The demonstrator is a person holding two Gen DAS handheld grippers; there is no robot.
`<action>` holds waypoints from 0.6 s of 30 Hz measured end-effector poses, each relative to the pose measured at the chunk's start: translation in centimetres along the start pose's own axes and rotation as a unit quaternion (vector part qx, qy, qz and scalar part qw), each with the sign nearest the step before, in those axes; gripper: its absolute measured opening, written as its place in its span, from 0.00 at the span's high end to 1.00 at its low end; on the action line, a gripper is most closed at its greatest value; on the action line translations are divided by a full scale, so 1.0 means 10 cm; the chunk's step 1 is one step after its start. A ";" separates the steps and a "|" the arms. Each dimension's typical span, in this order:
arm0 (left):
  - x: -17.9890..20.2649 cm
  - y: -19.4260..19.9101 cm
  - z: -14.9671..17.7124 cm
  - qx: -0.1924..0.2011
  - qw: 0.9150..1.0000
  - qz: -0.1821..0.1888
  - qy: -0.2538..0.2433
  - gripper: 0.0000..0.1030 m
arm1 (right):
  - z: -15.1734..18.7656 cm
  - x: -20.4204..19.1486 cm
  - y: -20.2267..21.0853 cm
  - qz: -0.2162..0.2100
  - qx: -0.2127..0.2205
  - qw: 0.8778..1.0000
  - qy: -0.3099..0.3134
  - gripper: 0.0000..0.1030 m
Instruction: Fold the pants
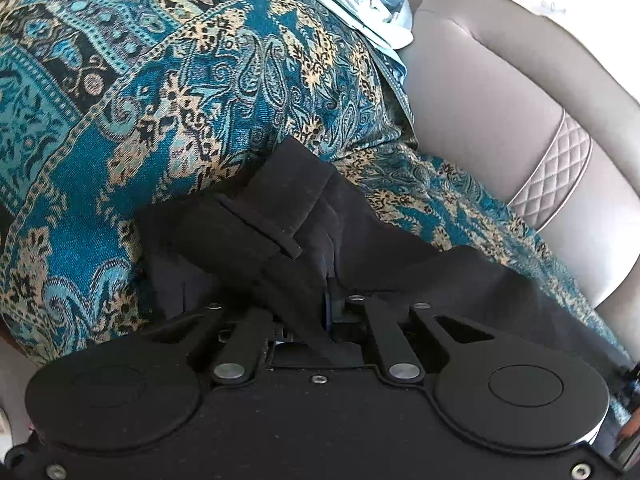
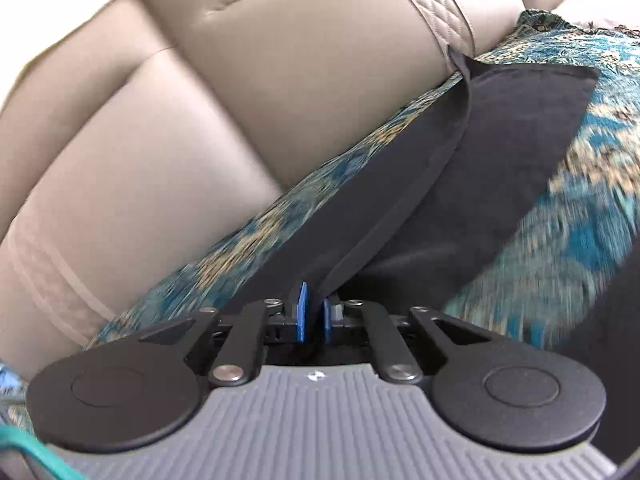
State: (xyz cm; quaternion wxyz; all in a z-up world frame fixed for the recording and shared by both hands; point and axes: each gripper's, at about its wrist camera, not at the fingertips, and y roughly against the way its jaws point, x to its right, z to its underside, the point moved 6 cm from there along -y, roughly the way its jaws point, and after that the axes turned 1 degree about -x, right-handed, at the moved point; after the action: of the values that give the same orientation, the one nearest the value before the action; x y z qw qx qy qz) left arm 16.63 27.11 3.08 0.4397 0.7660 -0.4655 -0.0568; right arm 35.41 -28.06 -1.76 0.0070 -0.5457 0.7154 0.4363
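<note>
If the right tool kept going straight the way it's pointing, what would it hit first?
Probably the black pants themselves: cloth runs forward from between the right tool pads. Beyond that lies the patterned blue throw, then the beige sofa back; depth is hard to judge.

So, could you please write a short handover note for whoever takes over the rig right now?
Left tongs: shut on a bunched corner of the black fabric pants.
Right tongs: pinching a long edge of the same pants, pulled taut.
Pants lie on the teal paisley woven throw over the beige leather sofa.
Done: both ends gripped, one layer lifted.
Left: lay it over, flatten, finish folding.
</note>
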 end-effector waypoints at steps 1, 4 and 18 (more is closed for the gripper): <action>0.01 -0.01 0.00 -0.001 1.000 0.000 -0.002 0.93 | -0.08 0.04 -0.07 0.001 -0.006 1.000 -0.009 0.80; 0.02 -0.03 -0.01 -0.004 1.000 0.002 -0.002 0.93 | -0.28 0.17 -0.08 0.016 0.004 0.999 -0.042 0.94; -0.22 -0.03 -0.09 -0.008 0.999 -0.020 0.025 0.93 | 0.40 1.10 1.74 0.063 0.102 0.993 0.016 0.94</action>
State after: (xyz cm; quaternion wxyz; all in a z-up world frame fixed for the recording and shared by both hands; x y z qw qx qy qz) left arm 16.04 29.41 2.73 0.4560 0.7728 -0.4384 -0.0505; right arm 15.34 -33.65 1.12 0.0238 -0.5025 0.7892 0.3521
